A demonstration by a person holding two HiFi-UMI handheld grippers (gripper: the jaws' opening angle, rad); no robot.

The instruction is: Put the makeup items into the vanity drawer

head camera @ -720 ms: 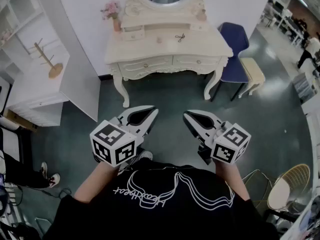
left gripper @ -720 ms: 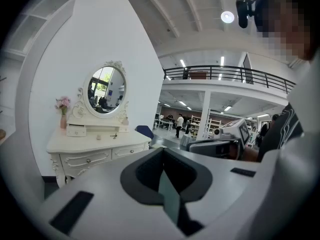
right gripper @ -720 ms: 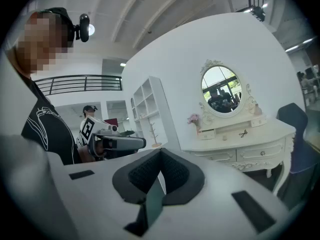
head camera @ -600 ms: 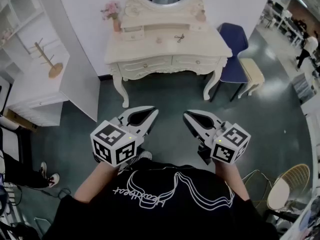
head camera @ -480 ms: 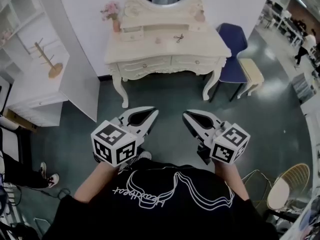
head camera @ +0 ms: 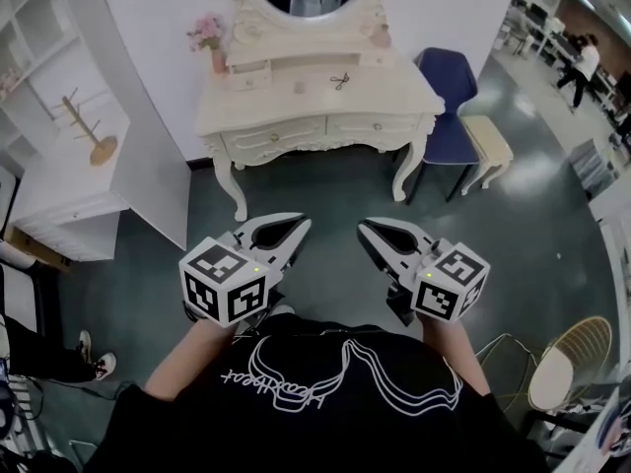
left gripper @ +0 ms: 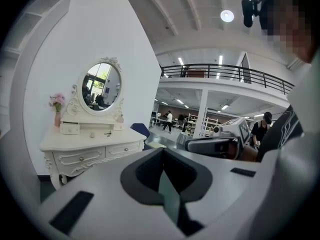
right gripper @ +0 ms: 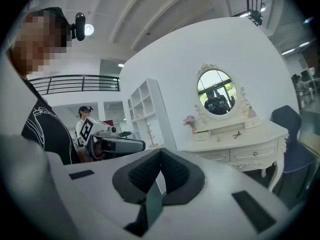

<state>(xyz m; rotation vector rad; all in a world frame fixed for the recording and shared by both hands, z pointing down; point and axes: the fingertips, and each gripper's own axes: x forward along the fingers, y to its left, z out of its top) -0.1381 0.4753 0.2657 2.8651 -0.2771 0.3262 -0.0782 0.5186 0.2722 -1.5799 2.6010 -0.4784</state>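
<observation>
- Left gripper [head camera: 300, 225]: jaws together, nothing between them, held level in front of the chest
- Right gripper [head camera: 365, 227]: jaws likewise closed and empty, beside the left one and apart from it, both tips pointing toward the vanity [head camera: 394, 92]
- The vanity stands well ahead across bare floor [head camera: 325, 180], its long side running left to right and its front edge facing the person
- A small dark item [head camera: 339, 80], thin and looped like scissors or a curler, lies on the vanity top right of middle, toward the back edge; its long axis looks slanted to that edge, but it is too small to be sure
- A small pink item [head camera: 299, 88] sits left of it, near the middle of the top
- Left drawer [head camera: 279, 129] and right drawer [head camera: 373, 123] sit under the front edge; both look shut
- Both items lie almost straight ahead, on a line passing between the two grippers; the dark one is a shade closer to the right gripper, the pink one to the left
- Neither gripper is within reach, so I judge the next move is a walk up to the front edge, then opening a drawer
- The chair [head camera: 449, 87] stands just beside the right end, clear of that path
</observation>
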